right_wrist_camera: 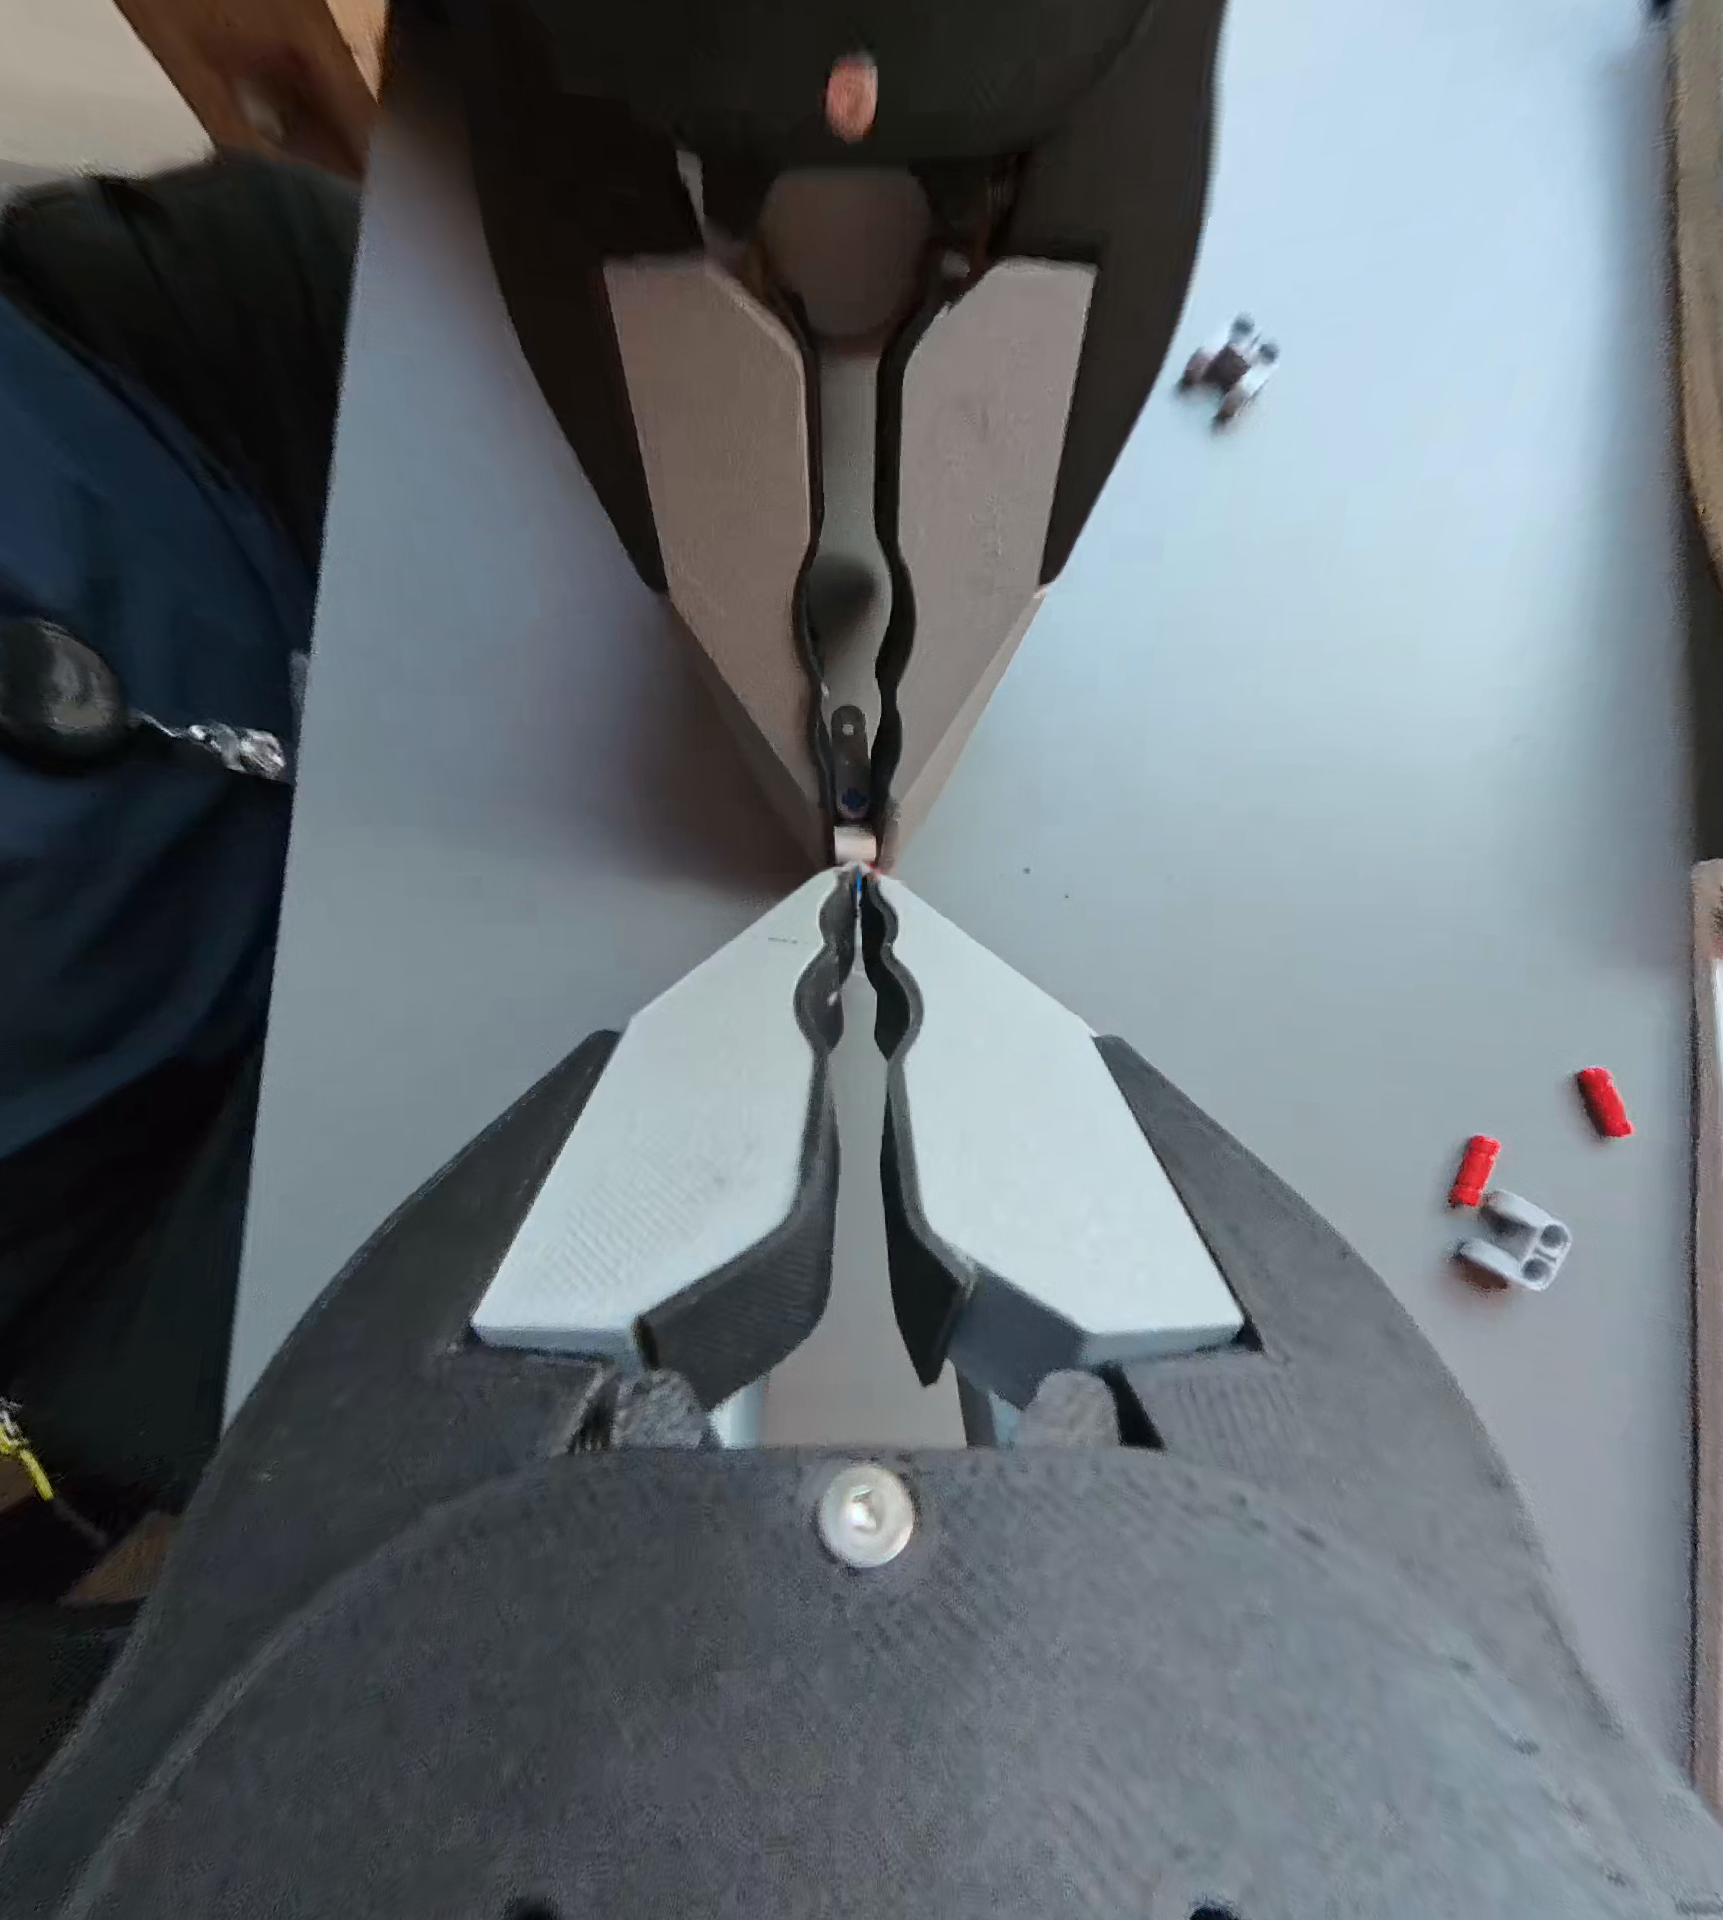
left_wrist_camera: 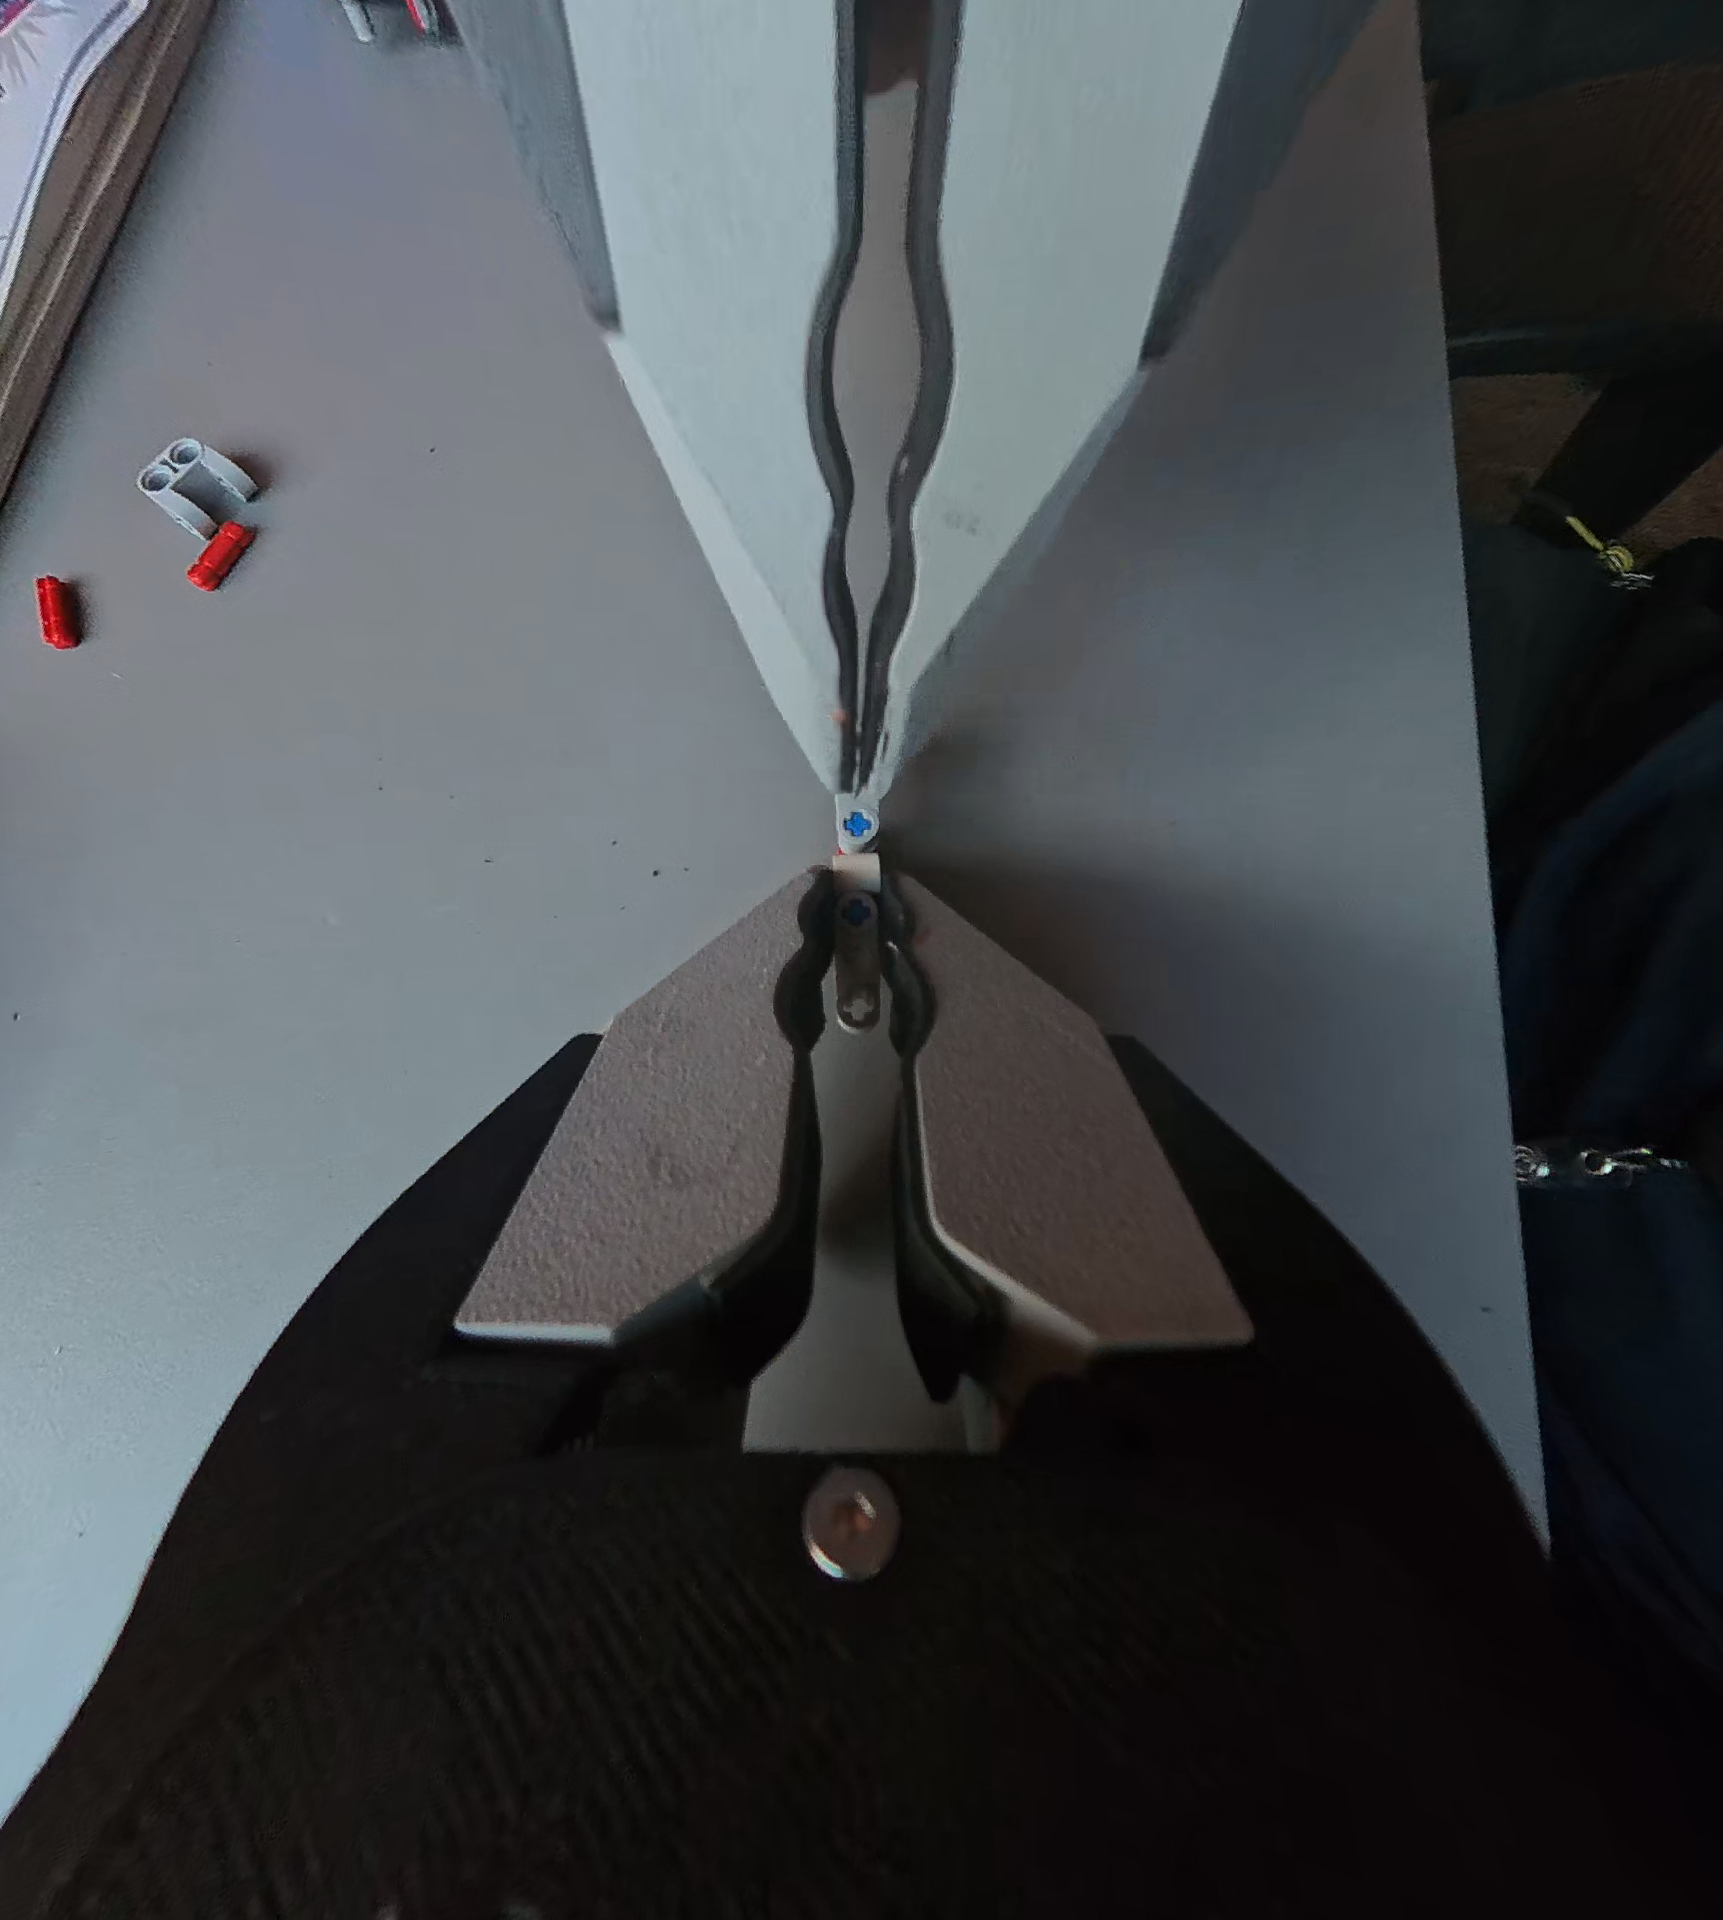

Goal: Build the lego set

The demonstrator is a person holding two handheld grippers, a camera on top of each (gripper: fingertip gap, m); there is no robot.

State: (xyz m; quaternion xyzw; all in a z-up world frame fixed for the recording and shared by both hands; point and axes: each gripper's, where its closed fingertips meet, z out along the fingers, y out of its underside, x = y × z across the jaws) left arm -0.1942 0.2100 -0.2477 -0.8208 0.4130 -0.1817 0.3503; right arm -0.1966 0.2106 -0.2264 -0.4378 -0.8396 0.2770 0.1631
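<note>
A small, light, rigid grey beam (left_wrist_camera: 855,966) is clamped by the left gripper (left_wrist_camera: 855,894), while its matching light beam (left_wrist_camera: 857,823) on the blue axle is pinched by the right gripper (right_wrist_camera: 859,883); the flat sides offer the surest hold.

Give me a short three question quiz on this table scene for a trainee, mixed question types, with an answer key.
1. Multiple choice: the loose red pins on the grey table number A) two, B) four, C) none.
2. True or false: the two grippers meet tip to tip over the table.
3. Fill in: the left gripper grips a thin grey beam with a ____ cross-shaped axle end in its hole.

Key:
1. A: one red pin lies by the grey connector block, the other red pin apart from it.
2. True: the right gripper faces the left gripper.
3. Blue, in the grey beam.
</note>
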